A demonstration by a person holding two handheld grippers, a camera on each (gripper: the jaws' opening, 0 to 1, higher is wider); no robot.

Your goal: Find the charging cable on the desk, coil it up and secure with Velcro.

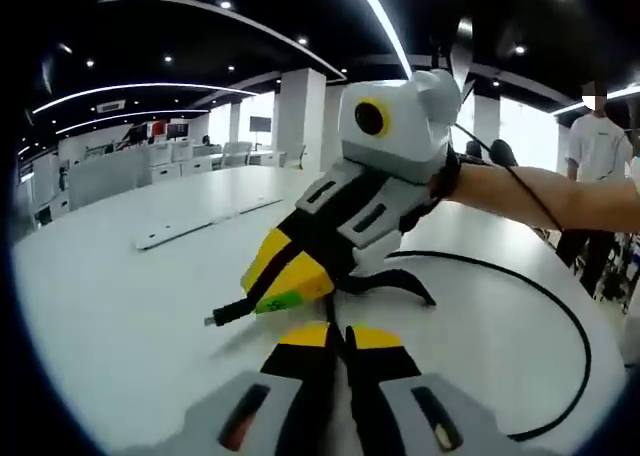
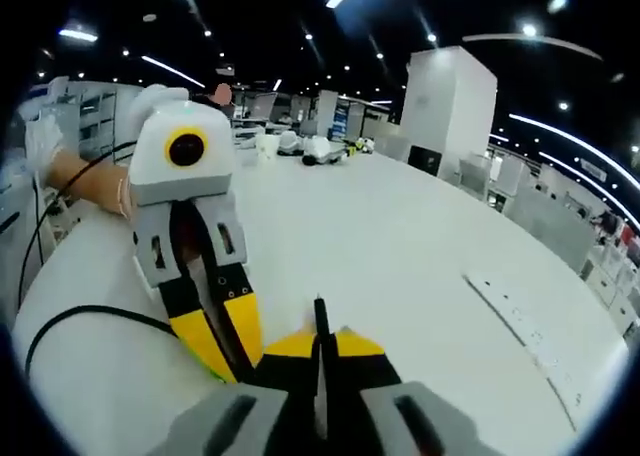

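Note:
On the white table (image 1: 120, 316), a black charging cable (image 1: 578, 328) runs in a wide loop to the right. My right gripper (image 1: 256, 300) comes in from the right, shut on the cable near its end. The plug (image 1: 214, 320) sticks out past its yellow jaws, and a green Velcro tab (image 1: 284, 301) lies at them. My left gripper (image 1: 340, 338) is shut, with a thin black stretch of cable between its tips. In the right gripper view, my right gripper (image 2: 320, 342) pinches the cable end (image 2: 318, 312). The left gripper (image 2: 233, 361) reaches down beside it, and the cable (image 2: 80, 319) curves off left.
A long white power strip (image 1: 205, 223) (image 2: 527, 336) lies flat farther out on the table. A person in a white shirt (image 1: 598, 148) stands past the table's right edge. Small objects (image 2: 318, 148) sit at the table's far end. A forearm (image 1: 540, 194) holds the right gripper.

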